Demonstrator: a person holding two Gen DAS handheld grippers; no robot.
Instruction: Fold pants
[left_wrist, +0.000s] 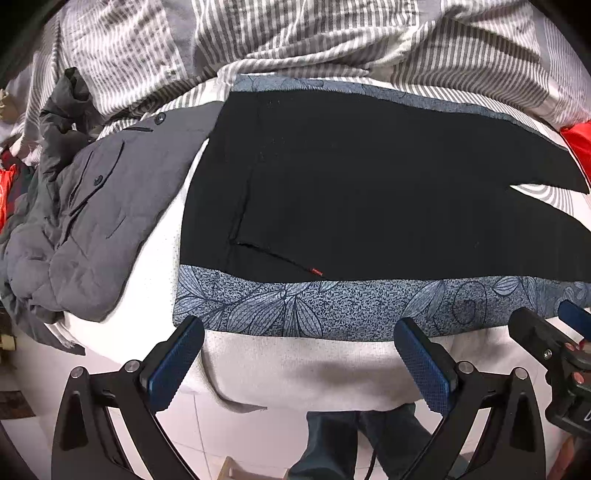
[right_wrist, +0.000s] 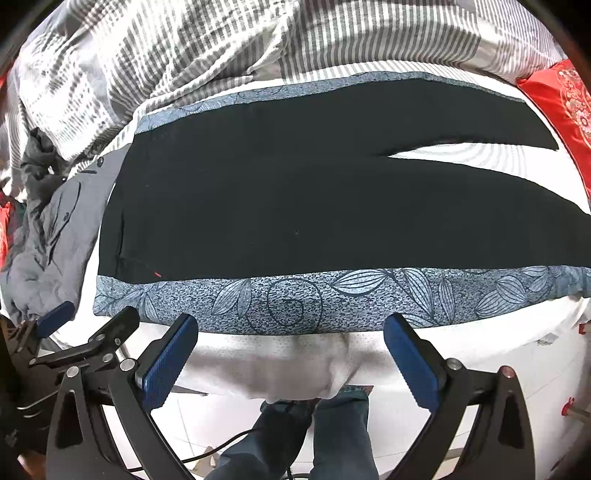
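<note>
Both grippers, left gripper (left_wrist: 299, 354) and right gripper (right_wrist: 291, 350), are hovering with jaws spread wide, holding nothing, at the bed's near edge. Black pants (left_wrist: 369, 192) are lying flat on a blue leaf-patterned cloth (left_wrist: 332, 310), 2 legs pointing right.

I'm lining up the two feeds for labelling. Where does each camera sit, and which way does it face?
Left wrist view: on the left gripper, held open at the bed's near edge, facing the black pants on the blue floral cloth; the person's legs and the right gripper show.
Right wrist view: on the right gripper, open, facing the same pants; legs and the left gripper show.
Shared: pants, cloth, grey jacket, striped bedding.
</note>
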